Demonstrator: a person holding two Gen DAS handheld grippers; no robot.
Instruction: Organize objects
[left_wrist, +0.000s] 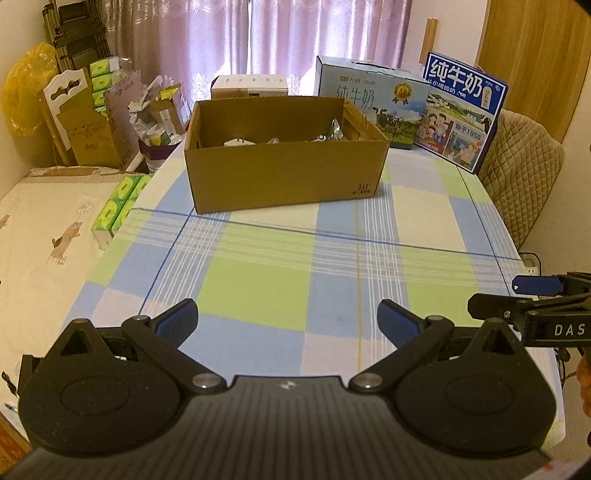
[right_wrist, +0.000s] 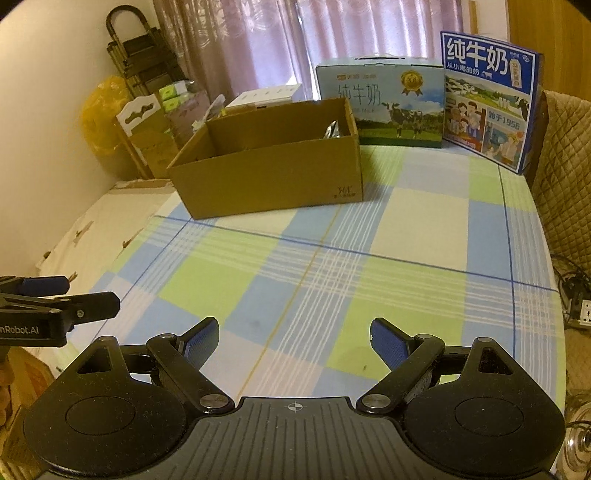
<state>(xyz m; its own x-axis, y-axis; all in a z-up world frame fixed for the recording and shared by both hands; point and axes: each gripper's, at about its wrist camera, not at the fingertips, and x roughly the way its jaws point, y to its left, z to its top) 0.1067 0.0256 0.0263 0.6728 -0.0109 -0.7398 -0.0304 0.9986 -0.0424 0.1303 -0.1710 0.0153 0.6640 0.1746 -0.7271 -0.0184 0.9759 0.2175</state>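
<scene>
An open brown cardboard box stands on the far half of the checked table; it also shows in the right wrist view. Inside it lie a white plug adapter and silvery wrapped items. My left gripper is open and empty, low over the table's near edge. My right gripper is open and empty, beside the left one. Each gripper's fingers show at the other view's edge: the right one and the left one.
Two milk cartons stand behind the box at the table's far right. A white box sits behind the cardboard box. A quilted chair is on the right. Tissue packs and clutter lie to the left.
</scene>
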